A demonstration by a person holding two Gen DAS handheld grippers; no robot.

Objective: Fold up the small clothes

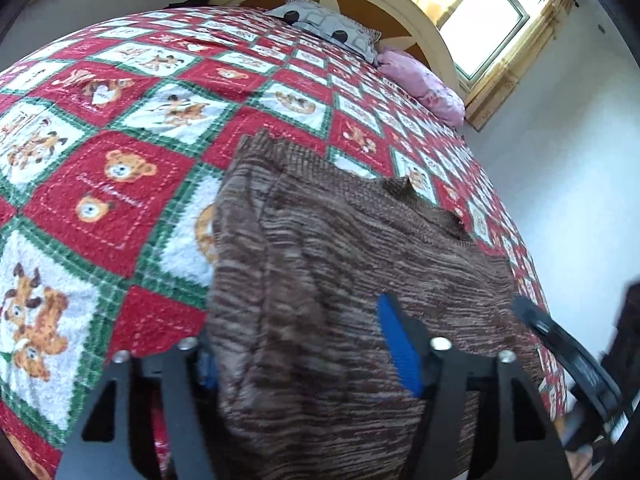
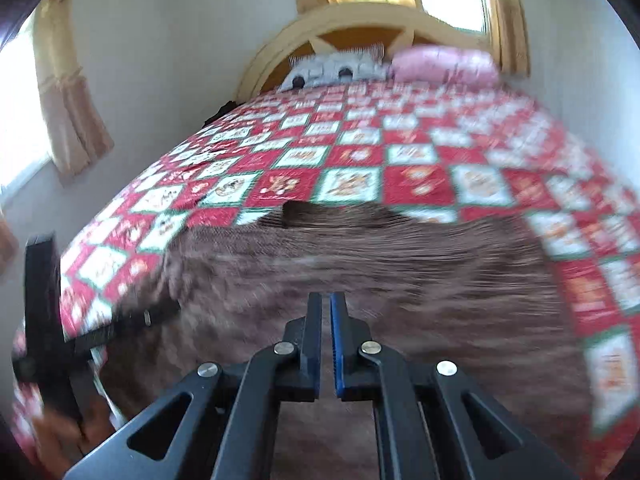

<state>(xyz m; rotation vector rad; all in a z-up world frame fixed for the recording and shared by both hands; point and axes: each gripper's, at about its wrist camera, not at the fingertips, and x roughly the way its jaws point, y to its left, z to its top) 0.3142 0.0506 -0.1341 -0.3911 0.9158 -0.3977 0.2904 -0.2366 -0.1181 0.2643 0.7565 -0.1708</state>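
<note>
A brown knitted garment [image 1: 352, 264] lies spread on a red, white and green quilt on the bed. My left gripper [image 1: 304, 356] is open, its jaws wide apart, with a raised fold of the garment between them. The blue pad [image 1: 400, 344] of one finger shows; the other finger is hidden behind the fold. In the right wrist view the garment [image 2: 360, 272] lies just ahead, blurred. My right gripper [image 2: 326, 312] is shut, its jaws almost touching, with nothing seen between them, low over the garment's near edge. The right gripper [image 1: 568, 348] also shows at the right in the left wrist view.
The quilt [image 1: 120, 184] covers the whole bed. A grey pillow [image 1: 328, 28] and a pink pillow [image 1: 424, 84] lie by the curved headboard [image 1: 424, 20]. A window [image 1: 488, 12] is behind it, walls on both sides. The left gripper [image 2: 52, 320] shows at the left of the right wrist view.
</note>
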